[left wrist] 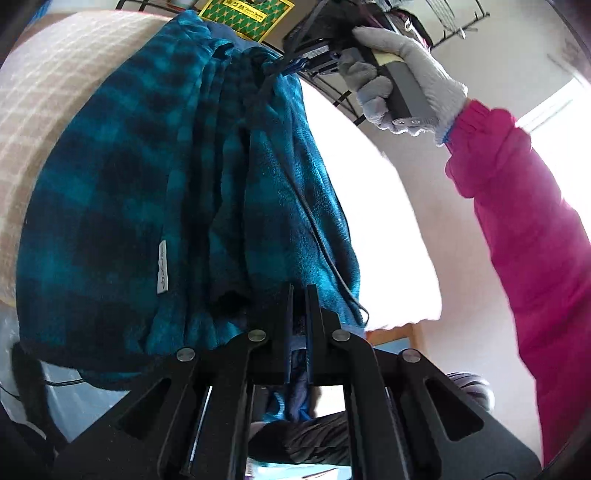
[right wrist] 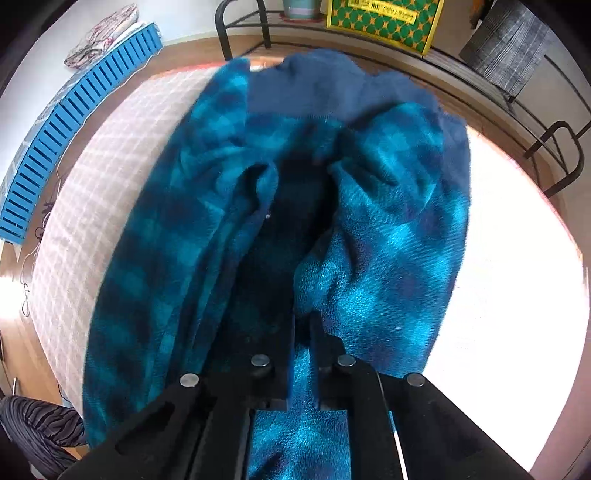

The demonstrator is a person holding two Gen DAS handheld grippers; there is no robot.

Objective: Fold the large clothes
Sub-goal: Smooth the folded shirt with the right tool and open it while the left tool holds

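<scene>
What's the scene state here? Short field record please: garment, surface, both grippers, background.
garment: blue-and-black plaid fleece, bunched lengthwise, white tag showing
surface: checked beige cover
left gripper: shut on the fleece's near edge
right gripper: shut on the fleece
right hand: grey glove, pink sleeve
background: green-and-yellow box, blue slatted crate

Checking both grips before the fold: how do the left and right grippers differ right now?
The left gripper pinches the plaid fleece garment at a bunched lower edge; the right gripper bites a fold amid spread cloth. The left gripper's view looks along hanging cloth; the right gripper's looks down onto the checked surface. Both are shut on fleece.
</scene>
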